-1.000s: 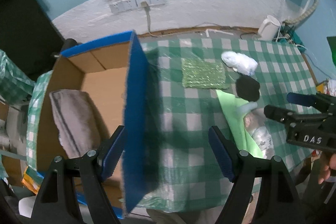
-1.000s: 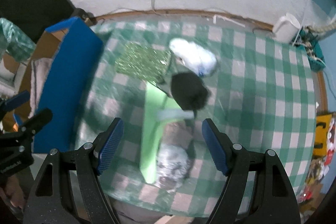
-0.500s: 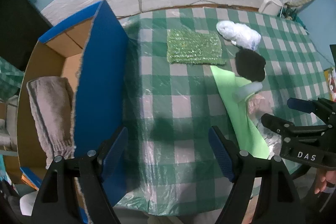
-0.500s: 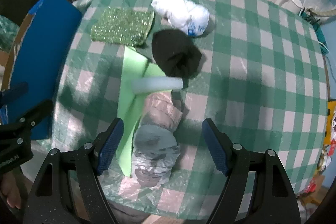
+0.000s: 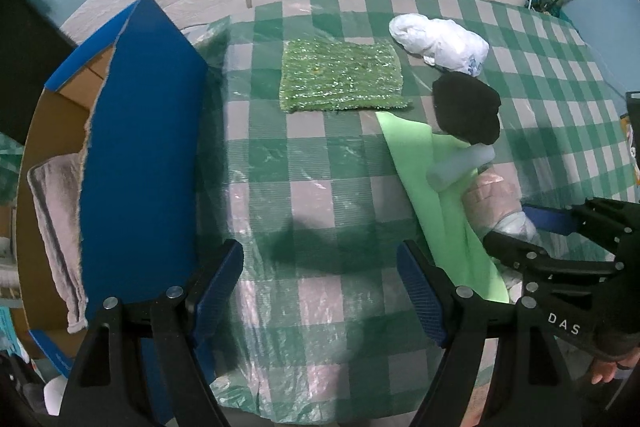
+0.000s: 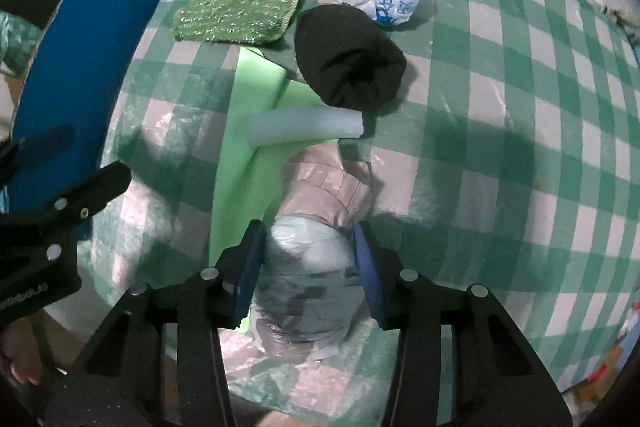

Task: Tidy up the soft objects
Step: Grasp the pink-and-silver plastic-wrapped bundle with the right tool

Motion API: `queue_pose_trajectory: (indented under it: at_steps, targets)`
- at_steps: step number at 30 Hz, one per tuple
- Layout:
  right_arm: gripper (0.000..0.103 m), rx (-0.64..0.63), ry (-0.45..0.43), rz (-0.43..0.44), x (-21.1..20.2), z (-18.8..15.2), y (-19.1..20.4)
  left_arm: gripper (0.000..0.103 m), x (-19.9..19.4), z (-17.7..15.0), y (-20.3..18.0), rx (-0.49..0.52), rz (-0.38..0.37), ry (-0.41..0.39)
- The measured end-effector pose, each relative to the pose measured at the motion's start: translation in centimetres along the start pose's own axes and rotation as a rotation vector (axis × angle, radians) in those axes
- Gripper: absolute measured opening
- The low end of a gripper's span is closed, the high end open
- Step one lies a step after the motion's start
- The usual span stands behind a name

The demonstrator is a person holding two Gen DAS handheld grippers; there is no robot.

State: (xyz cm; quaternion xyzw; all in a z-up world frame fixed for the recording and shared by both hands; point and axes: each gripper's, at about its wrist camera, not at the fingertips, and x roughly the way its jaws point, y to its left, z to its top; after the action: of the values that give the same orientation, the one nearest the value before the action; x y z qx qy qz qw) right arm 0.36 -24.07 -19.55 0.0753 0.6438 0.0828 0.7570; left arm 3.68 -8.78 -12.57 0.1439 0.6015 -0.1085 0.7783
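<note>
Checkered counter carries a grey plastic-wrapped bundle lying lengthwise away from the camera, right tool just closing onto it, left tool wide, empty.

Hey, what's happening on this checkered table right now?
A person with a handheld gripper in each hand is sorting soft items into a cardboard box, where a grey towel already lies. The right gripper has just been closing and its pads now press on a grey plastic-wrapped bundle near the table edge. The left gripper hangs open over bare tablecloth, holding nothing. A green sparkly cloth, black beanie, white plastic bag, foam roll and green sheet remain out.
</note>
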Motion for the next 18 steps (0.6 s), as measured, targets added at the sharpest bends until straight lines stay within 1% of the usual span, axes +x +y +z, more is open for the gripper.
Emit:
queue_pose_trajectory:
  at_steps: [5,10,12,13,15,18]
  targets:
    - [0.043,-0.004,-0.007,-0.072,-0.4,-0.2,-0.8,0.080,0.5,0.2,-0.6,0.008,-0.001,0.015]
    - [0.043,0.038,-0.013,-0.099,-0.7,-0.2,-2.9,0.080,1.1,0.5,-1.5,0.012,-0.014,0.032]
    - [0.044,0.054,-0.019,-0.111,-0.9,-0.3,-3.6,0.082,1.3,0.7,-1.9,0.010,-0.031,0.039]
    - [0.044,0.068,-0.025,-0.112,-1.0,-0.4,-4.0,0.082,1.4,0.8,-2.1,0.008,-0.044,0.042]
    - [0.047,0.092,-0.032,-0.091,-1.1,-0.4,-4.7,0.087,1.6,0.9,-2.6,0.003,-0.068,0.050]
    - [0.051,0.113,-0.054,-0.079,-1.6,-0.8,-5.0,0.087,2.0,1.1,-3.3,-0.001,-0.096,0.056]
